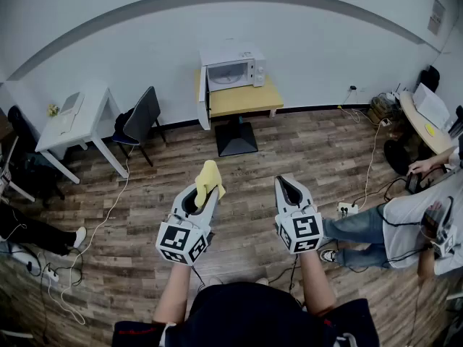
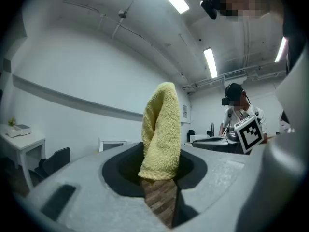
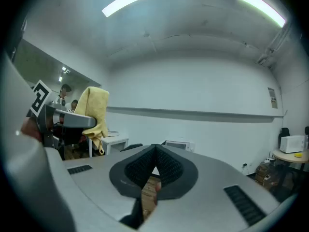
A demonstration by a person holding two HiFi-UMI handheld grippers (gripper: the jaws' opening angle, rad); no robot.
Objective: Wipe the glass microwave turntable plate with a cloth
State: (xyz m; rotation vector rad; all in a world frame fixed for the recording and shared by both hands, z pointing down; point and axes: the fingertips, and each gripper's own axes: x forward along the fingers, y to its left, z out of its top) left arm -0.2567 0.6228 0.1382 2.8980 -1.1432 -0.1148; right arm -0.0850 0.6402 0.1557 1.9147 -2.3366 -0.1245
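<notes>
We stand on open wooden floor, level with the microwave on its small tabletop against the far wall, well apart from both grippers. A white desk and a dark chair edge the left side. A seated person and cables hem the right. Our left gripper has its jaws pinching a yellow cloth, which stands upright. Our right gripper has its jaws pressed together on nothing. The glass plate we cannot make out.
</notes>
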